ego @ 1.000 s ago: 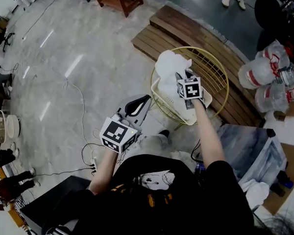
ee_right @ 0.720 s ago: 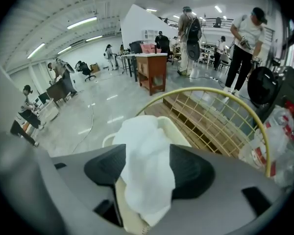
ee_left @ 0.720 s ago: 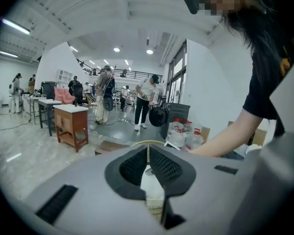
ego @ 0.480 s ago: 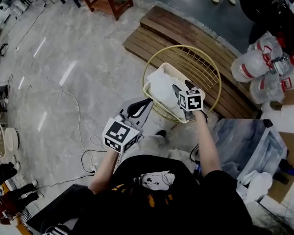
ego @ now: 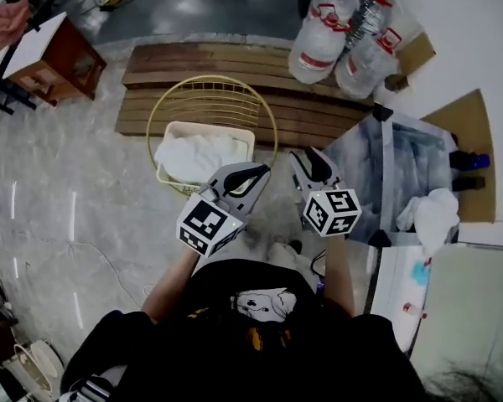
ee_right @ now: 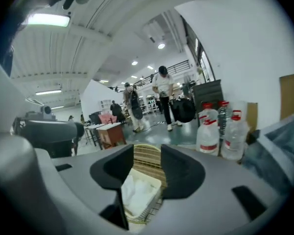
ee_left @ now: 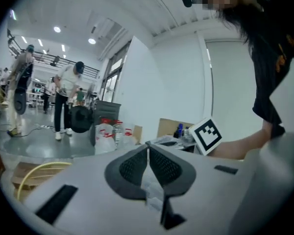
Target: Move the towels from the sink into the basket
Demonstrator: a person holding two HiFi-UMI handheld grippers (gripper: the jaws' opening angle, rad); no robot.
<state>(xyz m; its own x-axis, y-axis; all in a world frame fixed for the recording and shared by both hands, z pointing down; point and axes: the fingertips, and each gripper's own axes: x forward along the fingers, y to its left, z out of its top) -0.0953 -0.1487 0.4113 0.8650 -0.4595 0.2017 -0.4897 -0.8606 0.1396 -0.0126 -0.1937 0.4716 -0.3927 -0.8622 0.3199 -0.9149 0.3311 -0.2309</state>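
Wooden platform (ego: 193,57) on floor (ego: 67,208); wire basket (ego: 212,77) atop

The light is bright and even, coming from ceiling lamps (ee_right: 46,19). The glossy floor (ego: 59,182) shows pale streaks of glare. Both gripper views bend strongly at their dark round edges.

No readable text, label or number shows.
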